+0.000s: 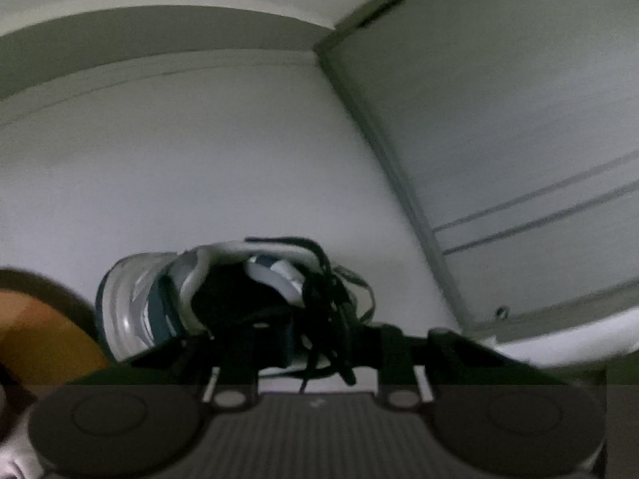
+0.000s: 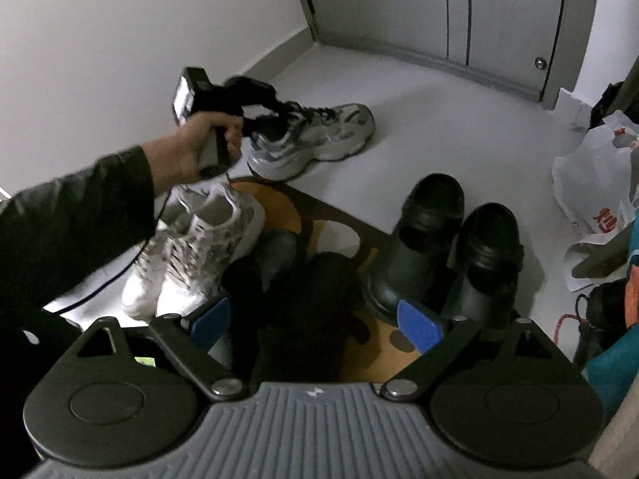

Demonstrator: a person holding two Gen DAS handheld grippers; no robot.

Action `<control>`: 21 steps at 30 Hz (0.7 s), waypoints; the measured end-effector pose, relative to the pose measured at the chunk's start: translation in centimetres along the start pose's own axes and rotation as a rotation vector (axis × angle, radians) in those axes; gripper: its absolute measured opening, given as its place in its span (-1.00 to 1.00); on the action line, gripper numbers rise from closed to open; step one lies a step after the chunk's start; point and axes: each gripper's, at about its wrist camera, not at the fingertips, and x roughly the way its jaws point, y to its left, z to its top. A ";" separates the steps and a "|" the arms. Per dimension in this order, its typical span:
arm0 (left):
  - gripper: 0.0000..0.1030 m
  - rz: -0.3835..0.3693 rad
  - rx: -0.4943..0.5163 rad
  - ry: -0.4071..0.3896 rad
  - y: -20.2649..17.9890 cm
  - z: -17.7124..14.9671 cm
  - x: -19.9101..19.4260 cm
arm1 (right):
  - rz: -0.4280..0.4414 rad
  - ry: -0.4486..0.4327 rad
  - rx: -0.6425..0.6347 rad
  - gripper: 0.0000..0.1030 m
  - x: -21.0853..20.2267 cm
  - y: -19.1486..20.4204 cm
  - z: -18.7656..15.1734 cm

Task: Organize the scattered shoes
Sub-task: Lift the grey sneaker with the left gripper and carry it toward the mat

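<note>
Here we are low over the entry floor (image 2: 419,92), and the left tool (image 2: 259,117) is down on the grey running shoe (image 2: 319,135), which lies on bare floor near the corner where the wall meets the door (image 2: 439,12). From the left wrist view the fingers sit around the shoe's collar and heel opening with the black laces (image 1: 335,299) tangled about them; the pads themselves are lost in shadow, but the right wrist view shows the tool drawn in tight on the ankle rim, so I read it as clamped on the shoe.

The right tool (image 2: 315,323) stands apart, blue pads (image 2: 419,325) well separated, nothing pressed between them, hovering over a dark shoe (image 2: 307,287) on the brown mat (image 2: 319,219).

That runner looks light and springy: mesh upper, padded collar, thick moulded foam sole. The collar is soft and will fold, so the heel rim is a fair hold (laces are the nuisance, they may snag). Beside the mat's left edge a white patterned pair (image 2: 191,255) sits side by side; on its right edge a pair of black clogs (image 2: 447,247), smooth, rubbery, stiff-walled, probably slick. A crinkled plastic bag (image 2: 591,191) slumps by the right wall.
</note>
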 end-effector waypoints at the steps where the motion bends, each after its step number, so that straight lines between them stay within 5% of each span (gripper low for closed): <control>1: -0.56 -0.008 -0.027 -0.007 0.1 -0.1 -0.1 | 0.001 -0.001 -0.003 0.83 -0.2 0.1 0.0; 16: -0.44 -0.009 -0.009 0.013 -1.5 0.2 0.7 | 0.025 -0.021 -0.028 0.83 -1.6 0.3 0.3; 21: -0.19 -0.031 -0.020 0.016 -1.1 -0.4 1.5 | 0.021 -0.029 -0.027 0.83 -1.9 0.1 0.4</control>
